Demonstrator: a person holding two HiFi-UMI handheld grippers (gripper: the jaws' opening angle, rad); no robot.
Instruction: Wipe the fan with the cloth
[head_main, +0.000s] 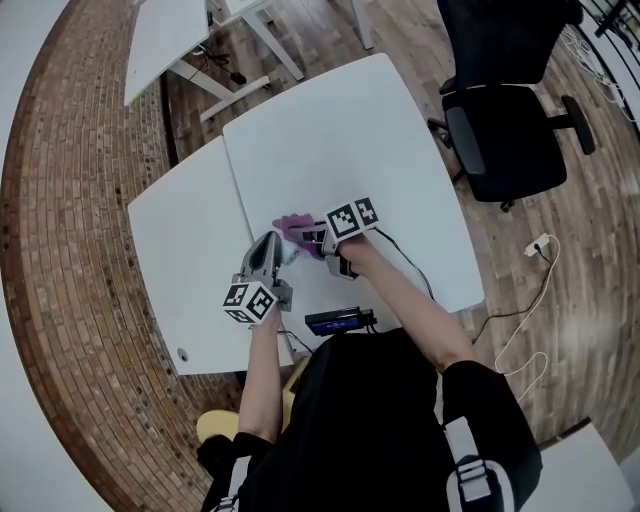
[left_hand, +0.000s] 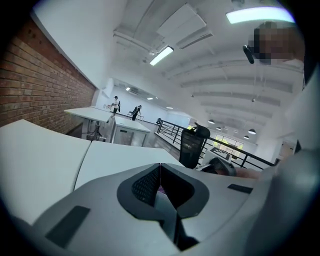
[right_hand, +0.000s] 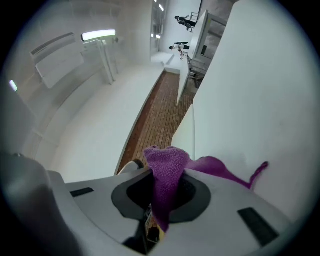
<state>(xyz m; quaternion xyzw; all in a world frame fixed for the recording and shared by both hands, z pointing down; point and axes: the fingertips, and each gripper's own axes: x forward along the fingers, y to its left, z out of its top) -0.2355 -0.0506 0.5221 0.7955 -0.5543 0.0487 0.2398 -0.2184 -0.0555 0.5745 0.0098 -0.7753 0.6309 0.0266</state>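
Cloth (head_main: 293, 225), purple, is pinched in the R claw (head_main: 308, 238); the R gripper view shows its jaws pressed onto a bunched fold of cloth (right_hand: 167, 165), w/ a loose tail and a thread trailing off to the right; R claw (right_hand: 167, 176) is rolled on its side, so the white surface (right_hand: 260, 100) runs up the right of that view. L claw (head_main: 272, 248) sits just beside the cloth, above the near part of the surface (head_main: 340, 130); in its own view the L claw (left_hand: 160, 169) has its jaws pressed together at the tips, nothing clearly gripped betw. them, only a sliver of purple showing through the gap lower down. Fan: can't be picked out for sure; a small pale thing (head_main: 289, 256) shows at the L claw's tip, touching or v. near the cloth; prob. the fan or part of it, but too small to tell. Also a dark device w/ blue screen (head_main: 335, 320) at the near edge of the surface, and a black chair (head_main: 505, 140) well apart. Progress, as a judgement: cloth is in hand and brought up to the L claw, so the setup looks done; whether any wiping has been done can't be read here; prob. most or all of the wiping is left, plus setting things down.
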